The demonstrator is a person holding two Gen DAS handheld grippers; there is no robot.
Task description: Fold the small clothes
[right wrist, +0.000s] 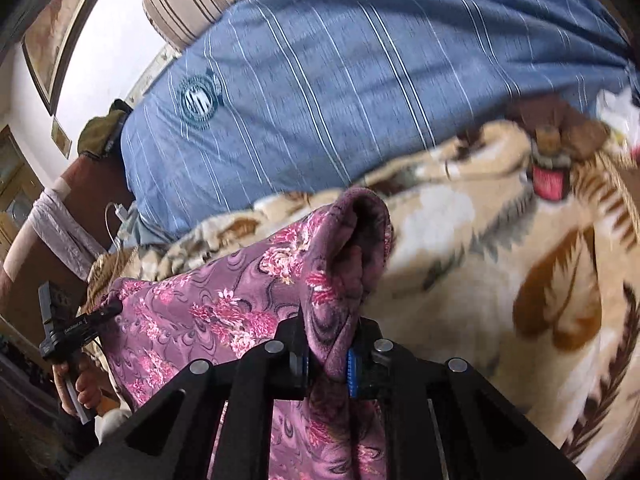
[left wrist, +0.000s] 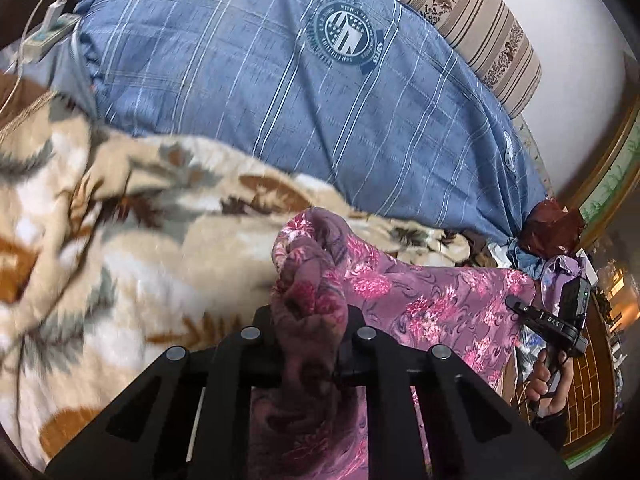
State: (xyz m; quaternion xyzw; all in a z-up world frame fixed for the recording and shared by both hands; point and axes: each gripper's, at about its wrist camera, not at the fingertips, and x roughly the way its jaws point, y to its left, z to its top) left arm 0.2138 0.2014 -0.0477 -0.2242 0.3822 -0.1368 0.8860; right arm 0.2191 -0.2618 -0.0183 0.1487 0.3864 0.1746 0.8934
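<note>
A purple garment with pink flowers (left wrist: 432,292) is stretched in the air between both grippers above the bed. My left gripper (left wrist: 310,320) is shut on one bunched corner of it. My right gripper (right wrist: 328,344) is shut on the other bunched corner, and the cloth (right wrist: 208,308) spreads to the left of it. In the left wrist view the right gripper (left wrist: 516,304) shows at the far right edge of the cloth. In the right wrist view the left gripper (right wrist: 112,308) shows at the far left edge of the cloth.
A cream fleece blanket with brown leaf patterns (left wrist: 120,248) covers the bed under the garment. A blue striped quilt (left wrist: 280,80) lies behind it, with a striped bolster (left wrist: 480,28) against the wall. A charger and cable (left wrist: 48,28) sit at the far left.
</note>
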